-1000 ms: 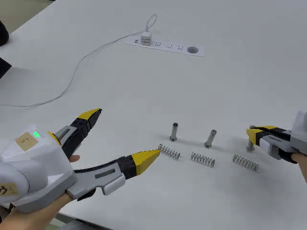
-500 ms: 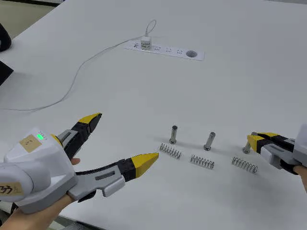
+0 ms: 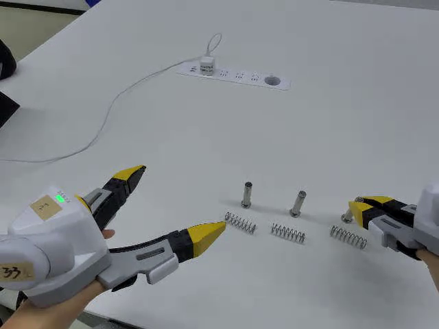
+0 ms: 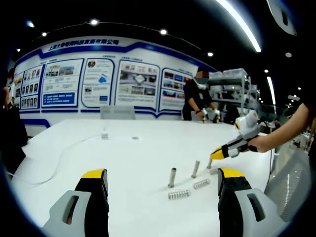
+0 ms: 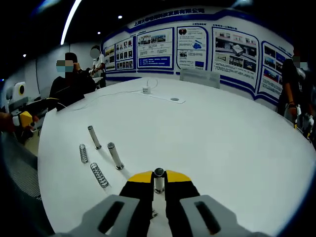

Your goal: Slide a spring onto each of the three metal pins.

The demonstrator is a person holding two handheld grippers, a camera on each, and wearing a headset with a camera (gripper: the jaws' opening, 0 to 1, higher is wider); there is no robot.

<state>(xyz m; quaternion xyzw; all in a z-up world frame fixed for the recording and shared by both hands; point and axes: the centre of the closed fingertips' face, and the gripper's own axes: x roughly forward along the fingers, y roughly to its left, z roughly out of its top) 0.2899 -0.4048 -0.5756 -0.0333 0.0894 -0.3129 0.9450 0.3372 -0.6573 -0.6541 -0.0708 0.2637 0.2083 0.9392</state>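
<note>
Three short metal pins stand upright in a row on the white table: the left pin (image 3: 247,194), the middle pin (image 3: 298,203) and the right pin (image 3: 348,216). In front of each lies a spring (image 3: 240,223), (image 3: 288,233), (image 3: 348,237). My right gripper (image 3: 360,205) is shut on the right pin, whose top (image 5: 158,180) sits between the yellow tips of the right gripper (image 5: 158,177). My left gripper (image 3: 171,203) hangs open at the near left, one tip close to the left spring. The left gripper (image 4: 162,174) has nothing between its jaws.
A white power strip (image 3: 236,74) with a plugged adapter lies at the far side. Its cable (image 3: 110,113) curves off to the left edge. People stand beyond the table in both gripper views.
My right gripper has sunk slightly lower on the right pin. The left gripper has barely moved. The head camera has shifted a little.
</note>
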